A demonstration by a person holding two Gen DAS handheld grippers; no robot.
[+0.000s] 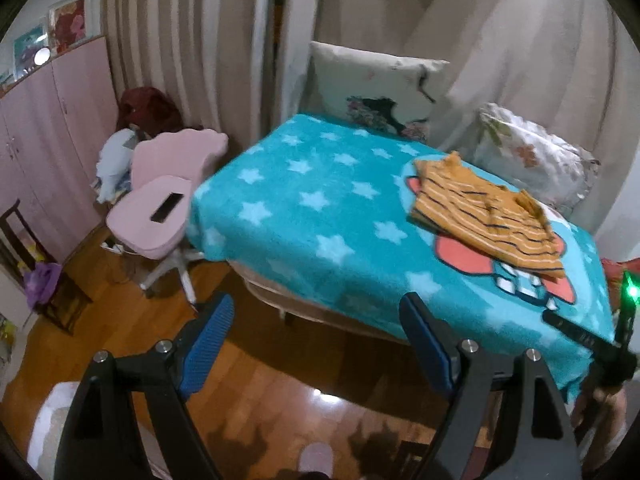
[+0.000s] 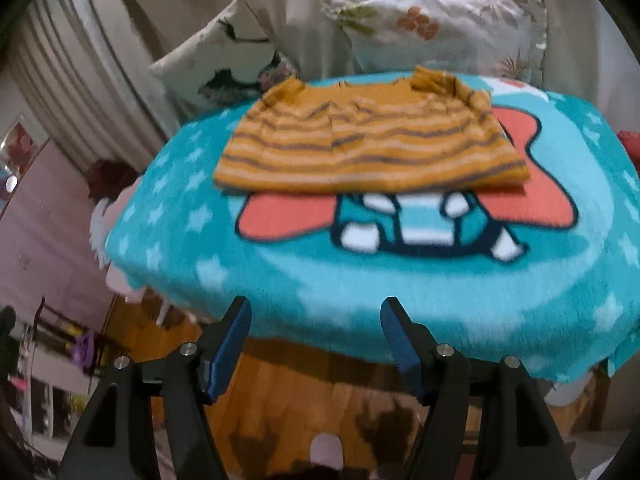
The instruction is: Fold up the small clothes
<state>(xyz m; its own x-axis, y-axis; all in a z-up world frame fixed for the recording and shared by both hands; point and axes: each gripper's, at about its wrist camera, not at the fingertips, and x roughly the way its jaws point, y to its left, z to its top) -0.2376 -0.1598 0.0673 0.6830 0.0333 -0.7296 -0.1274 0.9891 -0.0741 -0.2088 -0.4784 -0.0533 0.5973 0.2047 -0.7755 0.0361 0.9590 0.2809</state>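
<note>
Fingers of the left gripper (image 1: 316, 336) are standing wide apart and holding nothing; I am looking past them at wooden floor (image 1: 100, 320) and the near edge of a bed under a turquoise star blanket (image 1: 320, 184). Beyond the left finger, well apart, a pink chair (image 1: 160, 208) is sitting beside the bed. The striped orange shirt (image 1: 484, 216) is lying far ahead of and to the right of the right finger, flat on the blanket, touching neither finger.

Moving right, the right gripper (image 2: 316, 320) is also spread wide and empty, hovering just off the near edge of the blanket. In this view the shirt (image 2: 368, 140) is lying straight ahead of the gap between the fingers, well beyond the tips, with two pillows (image 2: 440, 28) behind it. Its near hem looks doubled, so I am judging it as partly folded, though blur keeps me from being sure.

I am reading this as the reach-in before a fold. The next move is calling for both grippers to travel forward over the blanket, each to one side of the shirt, and pinch only the shirt's cloth, not the fleece beneath.
</note>
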